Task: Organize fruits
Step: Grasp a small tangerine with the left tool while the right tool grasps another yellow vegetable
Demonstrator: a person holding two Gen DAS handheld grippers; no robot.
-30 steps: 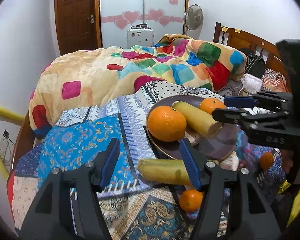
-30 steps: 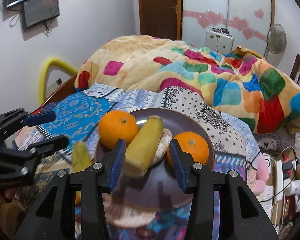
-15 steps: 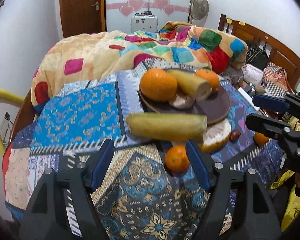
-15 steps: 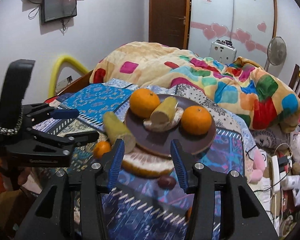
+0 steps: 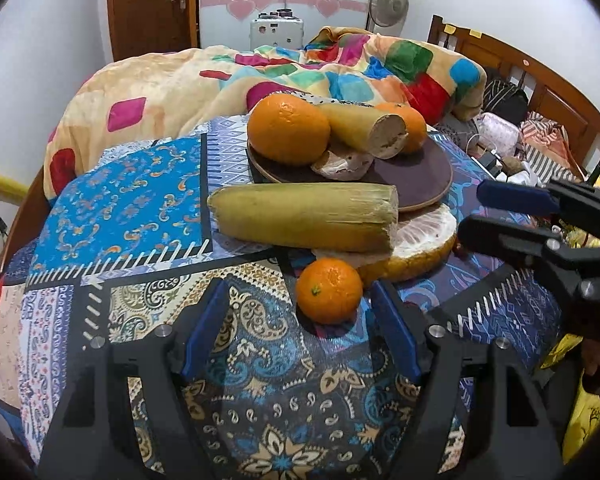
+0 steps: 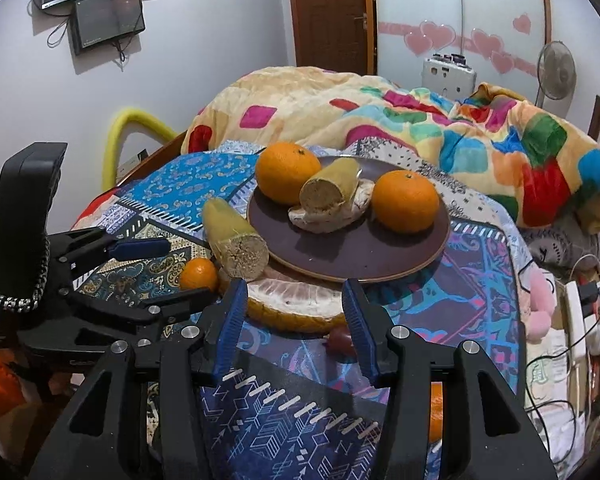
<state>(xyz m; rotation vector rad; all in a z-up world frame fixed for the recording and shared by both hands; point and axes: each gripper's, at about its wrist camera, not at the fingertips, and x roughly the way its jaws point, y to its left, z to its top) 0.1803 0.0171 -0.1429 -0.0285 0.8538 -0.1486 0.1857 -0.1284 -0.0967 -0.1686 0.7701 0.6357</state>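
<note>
A dark brown plate [image 6: 360, 252] on the patterned cloth holds two large oranges [image 6: 288, 172] [image 6: 405, 200], a cut corn piece [image 6: 332, 188] and a pale peeled piece [image 6: 328, 216]. Against its near rim lie a longer corn piece [image 5: 304, 216] and a pomelo half [image 5: 424, 236]. A small orange [image 5: 328, 290] sits just ahead of my left gripper [image 5: 298, 296], nearer its right finger. The left jaws are closing but do not touch it. My right gripper [image 6: 294, 286] is open just short of the pomelo half [image 6: 296, 304], with a small dark red fruit [image 6: 340, 338] by its right finger.
A bright patchwork quilt [image 6: 420, 120] is piled behind the plate. A wooden headboard [image 5: 540, 80] and clutter lie to the right, with cables and a power strip [image 6: 576, 312]. A yellow tube [image 6: 140, 120] curves at the left edge. Another orange [image 6: 436, 412] shows below the cloth's edge.
Both grippers have drawn back from the plate and come lower. The corn piece seen between the right fingers a second ago now rests on the plate. The small orange now sits by the left fingertips.
</note>
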